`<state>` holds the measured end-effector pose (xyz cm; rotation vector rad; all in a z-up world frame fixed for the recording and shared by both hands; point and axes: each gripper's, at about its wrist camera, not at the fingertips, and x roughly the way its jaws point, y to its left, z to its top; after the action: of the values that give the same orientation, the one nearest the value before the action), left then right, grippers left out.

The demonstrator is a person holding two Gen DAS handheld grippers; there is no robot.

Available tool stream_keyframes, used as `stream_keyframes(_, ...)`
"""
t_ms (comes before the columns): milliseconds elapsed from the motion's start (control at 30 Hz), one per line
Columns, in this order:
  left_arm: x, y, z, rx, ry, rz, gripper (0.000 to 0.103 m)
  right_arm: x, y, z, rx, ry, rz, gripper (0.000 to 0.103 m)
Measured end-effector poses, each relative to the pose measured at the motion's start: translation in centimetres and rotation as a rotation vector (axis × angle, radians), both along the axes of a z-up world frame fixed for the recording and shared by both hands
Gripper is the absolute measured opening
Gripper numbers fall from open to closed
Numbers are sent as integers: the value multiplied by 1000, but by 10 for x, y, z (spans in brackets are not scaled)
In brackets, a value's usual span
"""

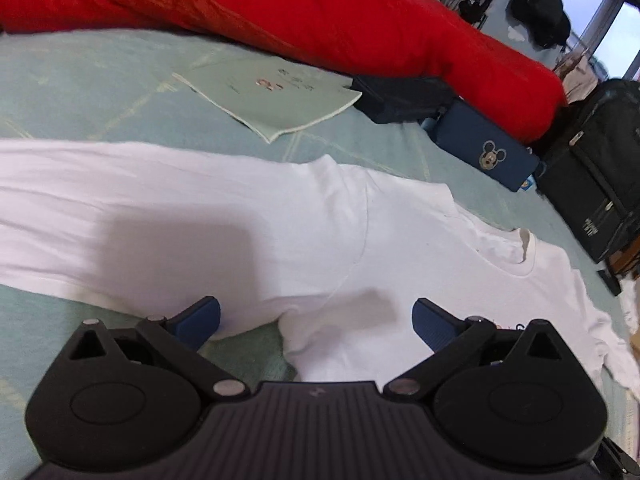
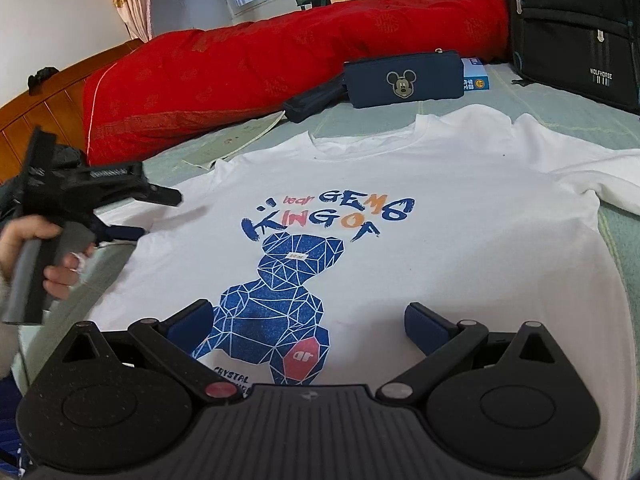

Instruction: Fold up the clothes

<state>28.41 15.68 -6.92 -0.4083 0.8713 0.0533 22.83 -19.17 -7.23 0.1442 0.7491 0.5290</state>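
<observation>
Right gripper sits nearest in its own view: both blue fingers spread wide, nothing between them, hovering over the lower chest print of the white T-shirt. Cannot tell whether the pads touch the cloth.

Left gripper in its own view: fingers equally wide apart, holding nothing, poised over the shirt's side edge where the sleeve meets the body at 12 o'clock. From the right wrist view this same gripper appears at 9 o'clock, at the shirt's left margin, gripped by a hand.

Shirt lies flat, print up, on the pale green bed sheet. Long axis runs from near hem to collar at 12 o'clock in the right view; in the left view the same axis runs crosswise, from 9 to 3 o'clock.

Judgement: left gripper is nearer a graspable edge; right is mid-body and would need to shift to the far side, toward 3 o'clock, before a lengthwise fold. No fold yet visible.

Farther, 12 o'clock: green booklet, navy pencil case with a mouse badge, red quilt, black backpack.
</observation>
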Motion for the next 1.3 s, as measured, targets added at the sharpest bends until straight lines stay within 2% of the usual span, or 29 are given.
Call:
stream_keyframes(167,7,-46,26,83,-47,-120,102,-2,7,-1,-48,-23,6,103)
stream_keyframes(400,22,-131,27,239,-32,-295,102,-8,4,2,-37,-18,6,103)
stream_keyframes(567,26,-147,10,195,21,-301,102,-10,-3,4,-2,1,7,103)
stream_keyframes(667,26,-142,-6,166,68,-241,102,-14,-6,4,7,4,11,103)
stream_keyframes(700,25,-142,-7,172,62,-233,102,-15,-7,4,9,1,14,103)
stream_keyframes(800,20,-142,-2,198,48,-210,102,-20,-7,5,5,-8,29,103)
stream_keyframes(900,16,-138,1,185,34,-180,102,-26,-5,8,-1,-25,49,103)
stream_keyframes(1033,17,-130,-10,226,86,-153,102,-31,-3,11,-15,-47,69,103)
stream_keyframes(1167,15,-123,-6,191,93,-119,102,-30,-2,10,-21,-41,64,103)
stream_keyframes(1300,-4,-127,9,232,83,-162,102,-23,1,7,-8,-18,66,103)
